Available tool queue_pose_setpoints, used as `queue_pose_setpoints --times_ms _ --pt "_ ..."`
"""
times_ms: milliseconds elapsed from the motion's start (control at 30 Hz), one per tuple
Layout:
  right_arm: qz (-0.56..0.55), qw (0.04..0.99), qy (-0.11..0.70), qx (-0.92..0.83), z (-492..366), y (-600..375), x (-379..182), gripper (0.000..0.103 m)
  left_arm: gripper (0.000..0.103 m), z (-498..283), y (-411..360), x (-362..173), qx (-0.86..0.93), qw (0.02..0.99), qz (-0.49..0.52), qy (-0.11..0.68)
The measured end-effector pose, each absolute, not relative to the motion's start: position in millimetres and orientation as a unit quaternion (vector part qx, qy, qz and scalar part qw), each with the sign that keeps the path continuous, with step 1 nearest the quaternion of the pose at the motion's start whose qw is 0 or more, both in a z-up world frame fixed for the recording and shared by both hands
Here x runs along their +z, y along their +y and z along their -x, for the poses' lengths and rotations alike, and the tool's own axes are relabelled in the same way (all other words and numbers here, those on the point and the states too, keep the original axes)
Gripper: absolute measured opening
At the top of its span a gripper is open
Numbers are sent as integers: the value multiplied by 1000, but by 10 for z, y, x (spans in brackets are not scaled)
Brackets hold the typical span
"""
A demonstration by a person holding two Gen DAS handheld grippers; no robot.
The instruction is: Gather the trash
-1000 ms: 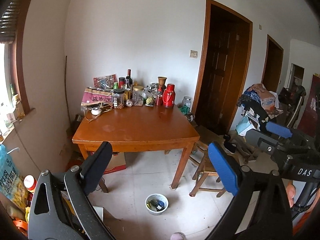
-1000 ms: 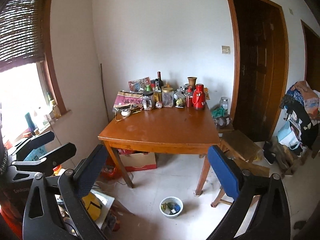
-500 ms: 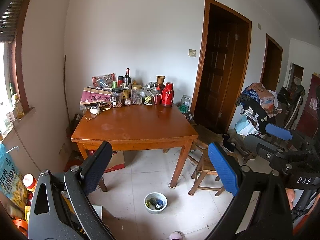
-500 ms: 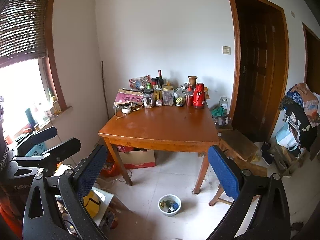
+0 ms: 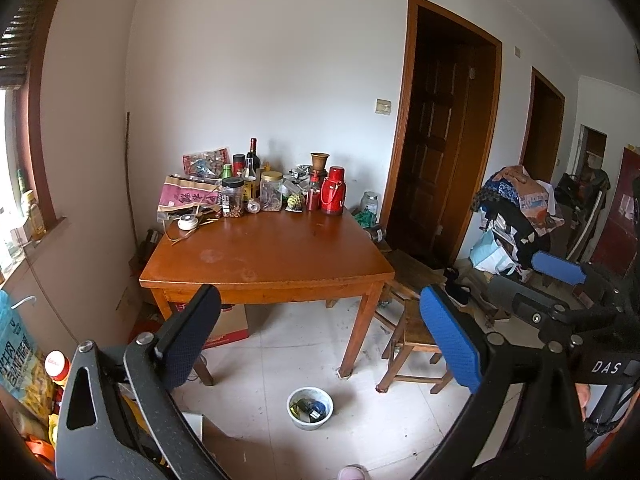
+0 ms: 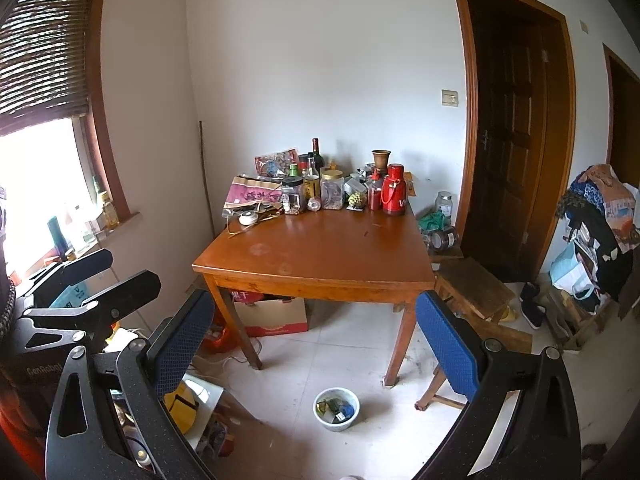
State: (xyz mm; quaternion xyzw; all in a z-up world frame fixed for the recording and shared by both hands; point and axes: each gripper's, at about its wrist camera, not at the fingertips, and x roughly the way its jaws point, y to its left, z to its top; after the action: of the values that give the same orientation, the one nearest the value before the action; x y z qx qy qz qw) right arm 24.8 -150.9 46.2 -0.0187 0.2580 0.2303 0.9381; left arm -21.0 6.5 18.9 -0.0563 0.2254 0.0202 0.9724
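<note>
Two grippers — the left gripper [image 5: 320, 344] and the right gripper [image 6: 312, 344] — fill the bottom of their frames, each spread wide with nothing between its two blue pads. Low in the middle, one white bowl [image 5: 310, 402] of trash sits on the floor, before one brown table [image 5: 272, 252] — one red flask [image 5: 333, 196] stands at its back.

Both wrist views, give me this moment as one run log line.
phase: approach | left gripper: open, empty | right gripper: open, empty | white bowl: on floor, holds scraps | wooden table: ahead
</note>
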Motion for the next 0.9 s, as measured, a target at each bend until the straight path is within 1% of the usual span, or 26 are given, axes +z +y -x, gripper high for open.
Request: queue_pose_setpoints --times_ms 900 --pt "15 939 259 224 -287 -1522 476 100 102 180 67 263 11 975 45 215"
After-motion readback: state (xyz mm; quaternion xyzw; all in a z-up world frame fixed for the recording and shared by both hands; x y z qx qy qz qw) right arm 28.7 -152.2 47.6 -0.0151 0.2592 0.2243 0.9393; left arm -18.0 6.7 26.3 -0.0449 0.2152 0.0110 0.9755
